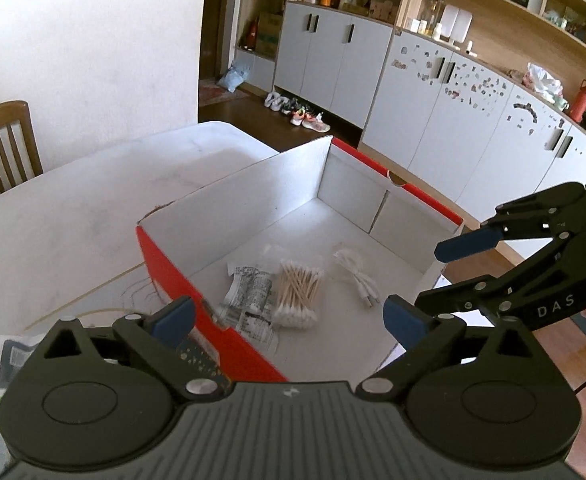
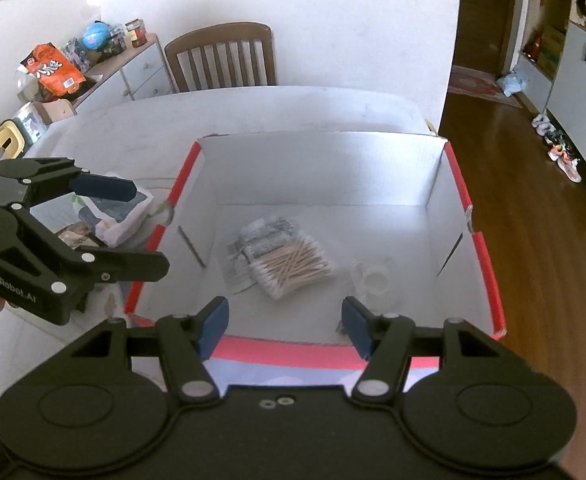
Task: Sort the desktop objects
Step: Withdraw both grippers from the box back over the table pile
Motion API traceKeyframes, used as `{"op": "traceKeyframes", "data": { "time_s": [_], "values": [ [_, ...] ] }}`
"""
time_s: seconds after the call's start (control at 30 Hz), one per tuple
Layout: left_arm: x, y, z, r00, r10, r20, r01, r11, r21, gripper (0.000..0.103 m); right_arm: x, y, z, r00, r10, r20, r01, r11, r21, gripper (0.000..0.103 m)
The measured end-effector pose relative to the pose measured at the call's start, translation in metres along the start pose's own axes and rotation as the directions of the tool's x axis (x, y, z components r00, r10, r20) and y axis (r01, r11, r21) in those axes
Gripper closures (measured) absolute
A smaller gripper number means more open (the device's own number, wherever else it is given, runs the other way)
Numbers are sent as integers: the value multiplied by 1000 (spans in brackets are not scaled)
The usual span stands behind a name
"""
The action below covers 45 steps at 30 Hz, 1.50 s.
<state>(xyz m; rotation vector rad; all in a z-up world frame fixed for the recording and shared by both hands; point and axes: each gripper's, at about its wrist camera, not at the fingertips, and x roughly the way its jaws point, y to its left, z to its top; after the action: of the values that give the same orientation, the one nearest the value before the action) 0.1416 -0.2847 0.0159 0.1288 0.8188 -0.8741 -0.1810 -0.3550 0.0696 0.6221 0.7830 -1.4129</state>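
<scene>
Left hand-held gripper: jaws spread wide, nothing between them, poised over the box's near red wall. Right hand-held gripper: jaws partly apart, nothing gripped, above the box's near edge. Just ahead of both, on the box floor: swab pack lying partly on a printed packet, white cable beside the swabs. Box sits on the desk. Bag on the desk left of the box.

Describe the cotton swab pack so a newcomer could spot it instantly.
Find the red-edged white box on the table. On its floor, the cotton swab pack lies in the middle, overlapping a printed sachet. Only it shows wooden sticks with white tips.
</scene>
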Motion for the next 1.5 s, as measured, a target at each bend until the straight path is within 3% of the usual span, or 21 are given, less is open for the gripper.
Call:
{"op": "traceKeyframes", "data": {
  "time_s": [0.63, 1.5],
  "values": [
    [-68, 51, -43, 999, 17, 41, -17, 1000, -6, 0, 6, 86, -13, 1000, -7, -4, 7, 999, 48, 41],
    [-128, 138, -113, 991, 122, 63, -116, 989, -89, 0, 49, 200, -8, 1000, 3, -1, -4, 1000, -31, 41]
  ]
}}
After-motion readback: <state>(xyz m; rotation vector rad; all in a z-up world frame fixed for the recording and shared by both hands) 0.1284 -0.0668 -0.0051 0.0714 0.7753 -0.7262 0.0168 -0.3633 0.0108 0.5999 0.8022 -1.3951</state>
